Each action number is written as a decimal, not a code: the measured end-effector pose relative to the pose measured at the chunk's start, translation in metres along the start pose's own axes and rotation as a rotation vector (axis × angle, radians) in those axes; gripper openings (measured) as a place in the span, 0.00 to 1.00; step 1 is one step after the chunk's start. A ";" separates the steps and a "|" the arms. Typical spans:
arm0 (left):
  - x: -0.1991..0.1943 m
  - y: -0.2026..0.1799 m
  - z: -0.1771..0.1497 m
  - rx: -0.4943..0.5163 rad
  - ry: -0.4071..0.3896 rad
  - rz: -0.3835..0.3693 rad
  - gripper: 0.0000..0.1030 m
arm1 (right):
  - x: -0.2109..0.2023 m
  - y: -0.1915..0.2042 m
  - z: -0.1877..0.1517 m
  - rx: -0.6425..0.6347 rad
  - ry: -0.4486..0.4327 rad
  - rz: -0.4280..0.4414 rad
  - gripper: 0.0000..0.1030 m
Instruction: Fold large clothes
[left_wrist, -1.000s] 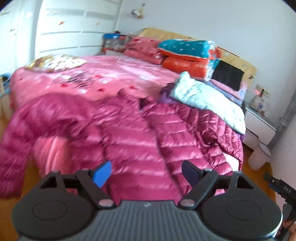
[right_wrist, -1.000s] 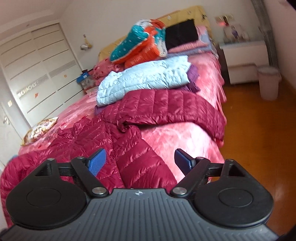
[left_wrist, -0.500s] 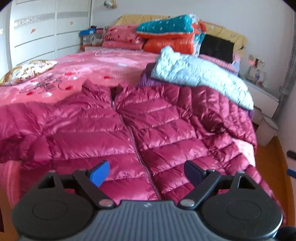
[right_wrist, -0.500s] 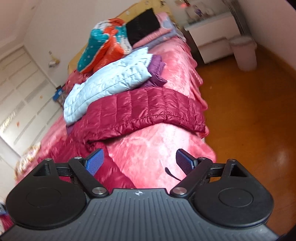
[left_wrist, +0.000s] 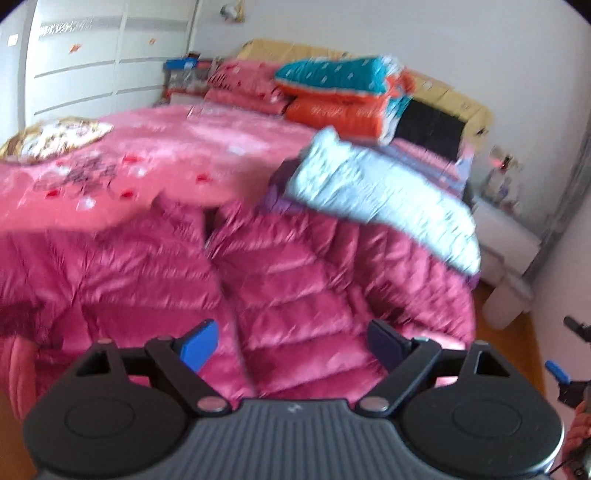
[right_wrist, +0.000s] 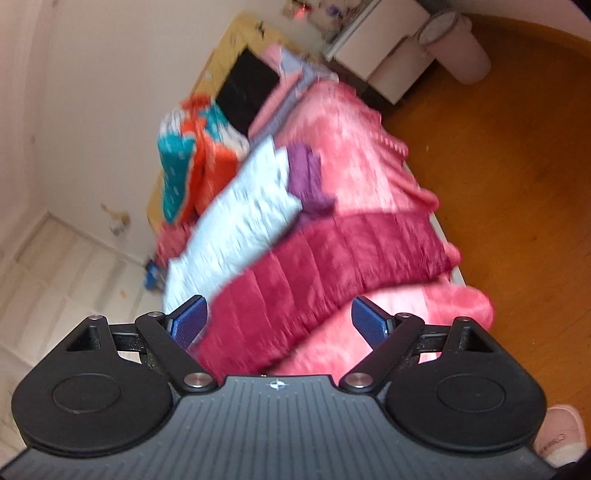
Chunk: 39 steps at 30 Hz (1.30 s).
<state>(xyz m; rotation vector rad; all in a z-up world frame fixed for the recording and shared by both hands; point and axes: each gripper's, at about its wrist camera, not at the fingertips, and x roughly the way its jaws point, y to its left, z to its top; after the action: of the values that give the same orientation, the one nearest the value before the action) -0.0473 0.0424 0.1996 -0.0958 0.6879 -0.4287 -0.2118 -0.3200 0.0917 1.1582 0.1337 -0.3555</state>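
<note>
A large magenta quilted down jacket (left_wrist: 280, 273) lies spread front-up on the pink bed, zipper running up the middle. My left gripper (left_wrist: 291, 345) is open and empty, hovering over the jacket's lower hem. In the right wrist view the jacket's right sleeve (right_wrist: 325, 266) lies across the bed toward its edge. My right gripper (right_wrist: 279, 323) is open and empty, held above that sleeve, with the view rolled to the side. The right gripper also shows at the left wrist view's right edge (left_wrist: 569, 373).
A folded light blue jacket (left_wrist: 380, 192) on a purple garment (right_wrist: 308, 177) lies beyond the magenta one. Folded quilts (left_wrist: 343, 96) and pillows are stacked at the headboard. A white nightstand (left_wrist: 506, 240), a bin (right_wrist: 458, 48) and wooden floor (right_wrist: 517, 155) are right of the bed.
The left gripper has tilted a little and the view blurred, still over the jacket's hem. The right gripper has rolled sideways and moved closer over the right sleeve. Both stay open.
</note>
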 end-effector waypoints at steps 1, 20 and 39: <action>-0.009 -0.007 0.006 -0.001 -0.013 -0.015 0.85 | -0.008 0.003 0.005 0.007 -0.021 0.004 1.00; -0.104 -0.156 0.045 -0.019 -0.087 -0.346 0.88 | -0.097 -0.003 0.055 0.047 -0.241 0.072 1.00; -0.140 -0.314 0.108 -0.017 -0.190 -0.547 0.91 | -0.082 -0.025 0.033 -0.024 -0.163 0.021 1.00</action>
<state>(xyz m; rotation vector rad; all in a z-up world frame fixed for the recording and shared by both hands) -0.1859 -0.1903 0.4372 -0.3403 0.4706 -0.9255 -0.2996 -0.3425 0.1067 1.1013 -0.0172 -0.4270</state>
